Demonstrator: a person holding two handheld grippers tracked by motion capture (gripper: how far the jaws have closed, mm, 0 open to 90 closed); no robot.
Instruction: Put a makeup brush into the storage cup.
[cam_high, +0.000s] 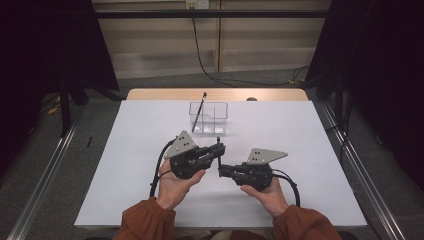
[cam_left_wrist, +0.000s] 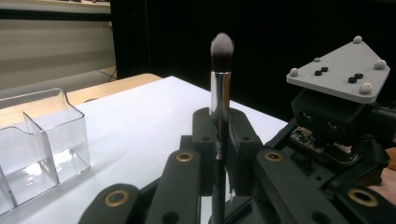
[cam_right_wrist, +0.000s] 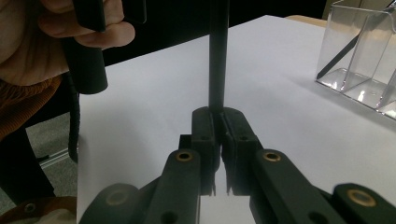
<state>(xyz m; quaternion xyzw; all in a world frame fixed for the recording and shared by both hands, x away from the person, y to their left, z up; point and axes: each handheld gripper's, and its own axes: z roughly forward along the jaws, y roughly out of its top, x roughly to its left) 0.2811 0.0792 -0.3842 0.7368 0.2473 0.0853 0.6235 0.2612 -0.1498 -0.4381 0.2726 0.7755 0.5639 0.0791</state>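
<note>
A makeup brush with a silver ferrule and a grey-white bristle tip stands upright between my two grippers over the middle of the white table. My left gripper is shut on it just below the ferrule. My right gripper is shut on its black handle lower down. In the high view the left gripper and the right gripper meet tip to tip around the brush.
A clear plastic organiser with several compartments stands beyond the grippers, near the table's far edge. A thin black stick leans in its left compartment. The person's hand holds the left gripper close by.
</note>
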